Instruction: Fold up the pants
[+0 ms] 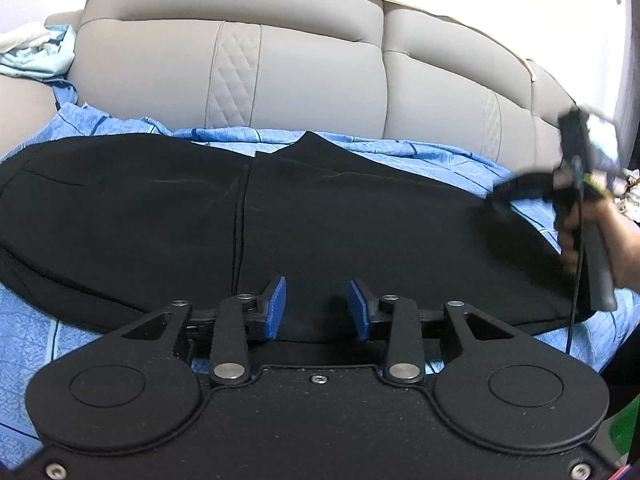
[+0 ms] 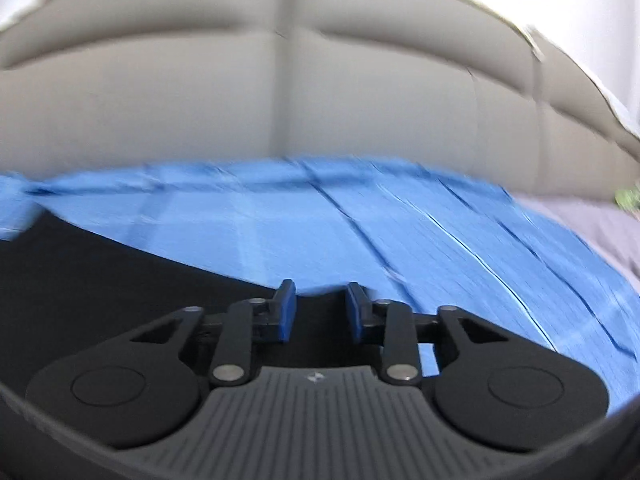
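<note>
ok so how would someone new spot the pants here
Find the beige sofa; a blue sheet covers its seat. The pants lie flat on that sheet in front of the left gripper, with the right gripper at their edge. They are the only black cloth there.

1. Our right gripper (image 2: 318, 308) sits low in the right wrist view, its blue pads (image 2: 285, 312) spread apart with a clear gap between them.
2. Black pants (image 2: 100, 280) fill the lower left, and their edge runs up to the gap between our fingers.
3. A blue sheet (image 2: 400, 232) with darker stripes lies beneath the pants and stretches right.
4. A beige sofa backrest (image 2: 280, 92) rises behind the sheet.
5. Everything here looks motion-blurred.
</note>
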`<state>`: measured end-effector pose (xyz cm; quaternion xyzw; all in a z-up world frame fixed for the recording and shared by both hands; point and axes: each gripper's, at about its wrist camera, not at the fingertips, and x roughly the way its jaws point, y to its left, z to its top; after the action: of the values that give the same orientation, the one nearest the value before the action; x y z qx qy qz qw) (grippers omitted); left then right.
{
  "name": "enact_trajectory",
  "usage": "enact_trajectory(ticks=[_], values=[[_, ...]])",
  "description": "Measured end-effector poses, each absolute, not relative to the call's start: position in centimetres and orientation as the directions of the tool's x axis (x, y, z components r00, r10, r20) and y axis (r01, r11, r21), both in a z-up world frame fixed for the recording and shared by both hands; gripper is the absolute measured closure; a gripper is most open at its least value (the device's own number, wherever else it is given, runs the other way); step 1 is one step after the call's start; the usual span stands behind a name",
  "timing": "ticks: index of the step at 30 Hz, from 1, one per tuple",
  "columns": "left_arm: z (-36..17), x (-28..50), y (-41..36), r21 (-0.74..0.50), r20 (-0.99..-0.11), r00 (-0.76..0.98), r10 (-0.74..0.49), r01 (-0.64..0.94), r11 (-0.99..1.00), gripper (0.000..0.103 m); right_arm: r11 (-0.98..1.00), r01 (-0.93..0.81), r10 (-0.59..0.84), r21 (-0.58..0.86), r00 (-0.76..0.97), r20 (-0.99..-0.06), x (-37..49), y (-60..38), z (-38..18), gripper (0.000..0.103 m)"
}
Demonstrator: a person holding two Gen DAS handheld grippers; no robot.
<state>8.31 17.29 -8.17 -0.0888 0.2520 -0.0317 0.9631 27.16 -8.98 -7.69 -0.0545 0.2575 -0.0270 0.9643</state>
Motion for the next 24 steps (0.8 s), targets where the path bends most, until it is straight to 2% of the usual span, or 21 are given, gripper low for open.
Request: enact_trajectory(ticks=[1,2,5,7,8,9,11,14,17,22,24], values=[[-8.2,8.4,17.3,-0.190,-0.482,0.869,-0.110,0.019,0.982,0.069,0.993,0.020,-0.076,-0.115,0.854,-0.515,27.9,-9.9,-8.5,0.054],[-8.2,8.5,17.3,-0.190,-0.484,0.868,-0.109,0.018,0.982,0.069,0.994,0.011,-0.063,-0.109,0.870,-0.489,27.9,-10.5,-8.7,0.053],[-8.0,8.6,17.2,-0.184,-0.488,0.866,-0.107,0.018,0.983,0.065,1.000,0.011,-0.014,-0.010,0.858,-0.513,28.5,-11.7,-8.2,0.052],[-7.6,8.3,17.3,-0.190,-0.482,0.869,-0.111,0.019,0.982,0.055,1.000,0.005,-0.006,-0.003,0.870,-0.493,27.6,-11.1,-7.8,0.052],[-7.2,8.0,17.6,-0.191,-0.469,0.877,-0.103,0.012,0.981,0.040,1.000,-0.014,0.012,0.000,0.887,-0.462,26.8,-10.6,-7.6,0.040],[-6.7,7.7,17.8,-0.191,-0.451,0.888,-0.088,0.000,0.982,0.025,0.999,-0.042,0.038,0.001,0.902,-0.431,25.8,-9.9,-7.3,0.035],[-5.8,6.9,18.6,-0.196,-0.400,0.915,-0.057,-0.025,0.980,0.014,0.994,-0.114,0.104,-0.002,0.914,-0.392,23.9,-8.3,-7.1,0.023],[-4.6,6.1,20.8,-0.220,-0.353,0.935,0.025,-0.109,0.969,0.009,0.974,-0.223,0.194,-0.037,0.908,-0.372,21.6,-5.1,-7.3,0.015],[-4.1,5.7,23.7,-0.271,-0.348,0.929,0.124,-0.227,0.935,0.006,0.941,-0.324,0.272,-0.095,0.894,-0.355,19.7,-1.2,-7.9,0.011],[-5.4,5.7,30.6,-0.461,-0.447,0.868,0.215,-0.430,0.776,0.007,0.868,-0.433,0.353,-0.243,0.882,-0.311,16.7,5.9,-9.5,0.000],[-6.3,5.7,32.8,-0.515,-0.488,0.839,0.241,-0.500,0.697,0.008,0.837,-0.465,0.381,-0.289,0.873,-0.303,15.3,8.3,-9.9,0.000]])
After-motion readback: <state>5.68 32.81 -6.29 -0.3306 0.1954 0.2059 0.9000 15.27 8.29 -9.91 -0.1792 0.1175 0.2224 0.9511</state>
